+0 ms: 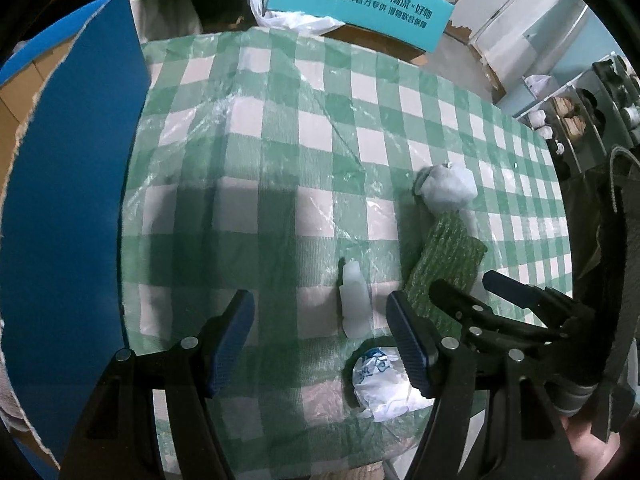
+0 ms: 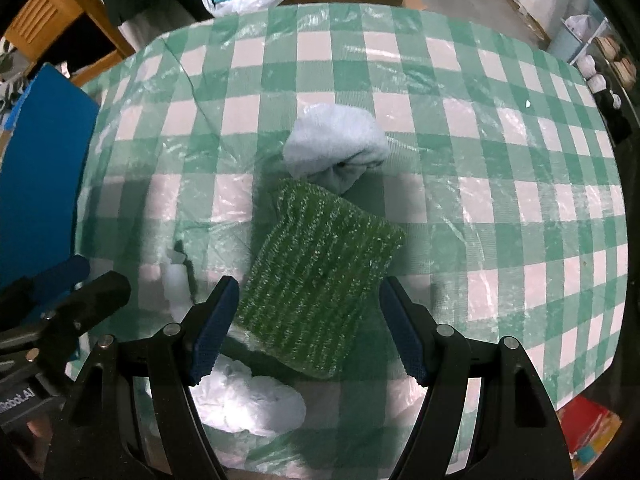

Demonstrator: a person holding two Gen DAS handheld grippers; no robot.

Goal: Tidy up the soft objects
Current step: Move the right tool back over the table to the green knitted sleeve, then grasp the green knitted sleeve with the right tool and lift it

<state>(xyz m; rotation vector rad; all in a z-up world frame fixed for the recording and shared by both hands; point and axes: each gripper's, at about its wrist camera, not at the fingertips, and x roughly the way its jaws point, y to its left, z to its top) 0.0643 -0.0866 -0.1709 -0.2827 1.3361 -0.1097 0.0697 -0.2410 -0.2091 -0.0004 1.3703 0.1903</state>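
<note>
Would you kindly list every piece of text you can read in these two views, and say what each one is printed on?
"得物" logo, then "得到运动×潮流×好物": teal box beyond the table.
Smaller line beneath it on the box: too blurred to read reliably.
"Robot.AI", start cut off: left gripper body.
Blue print on crumpled white bag: unreadable.

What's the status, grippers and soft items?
Left gripper, right gripper open, empty. Ribbed green scrubbing pad under right gripper, untouched. Nothing in the way.
</note>
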